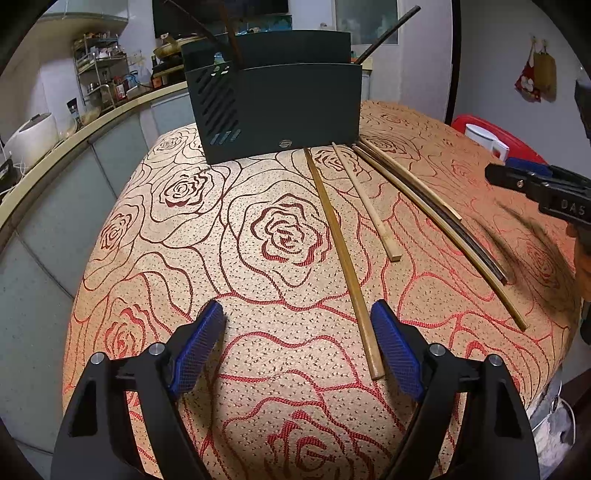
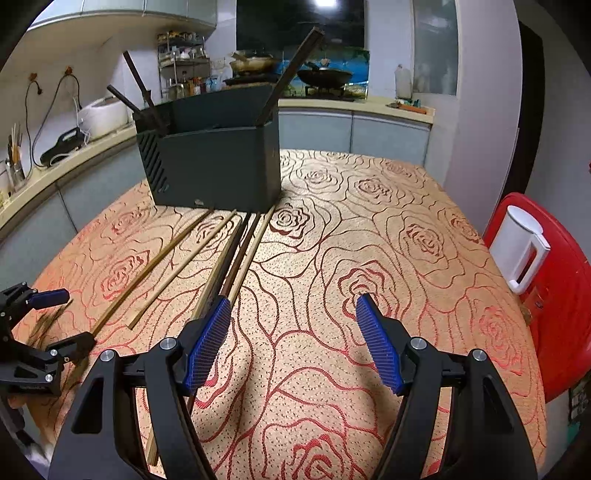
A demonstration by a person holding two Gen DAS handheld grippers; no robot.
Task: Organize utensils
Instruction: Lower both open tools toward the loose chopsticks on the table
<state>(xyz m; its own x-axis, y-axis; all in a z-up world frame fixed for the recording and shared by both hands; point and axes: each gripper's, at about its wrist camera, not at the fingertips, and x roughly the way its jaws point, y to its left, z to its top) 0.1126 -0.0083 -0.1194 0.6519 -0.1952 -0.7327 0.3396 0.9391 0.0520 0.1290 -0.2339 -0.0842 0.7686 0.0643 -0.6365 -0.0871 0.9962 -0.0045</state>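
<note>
A dark grey utensil holder (image 1: 280,110) stands at the far side of the rose-patterned tablecloth (image 1: 221,258), with dark chopsticks (image 1: 388,33) sticking out of it. It also shows in the right wrist view (image 2: 218,166). Several chopsticks lie on the cloth in front of it: a light wooden one (image 1: 340,254) runs toward my left gripper (image 1: 297,317), which is open and empty, its right pad beside that chopstick's near end. My right gripper (image 2: 293,308) is open and empty, its left pad over a bundle of light and dark chopsticks (image 2: 236,254).
A red stool (image 2: 554,295) with a white jug (image 2: 524,247) stands right of the table. A kitchen counter (image 1: 74,129) with a rice cooker (image 1: 33,133) and a spice rack curves along the left. The table edge is near on the left.
</note>
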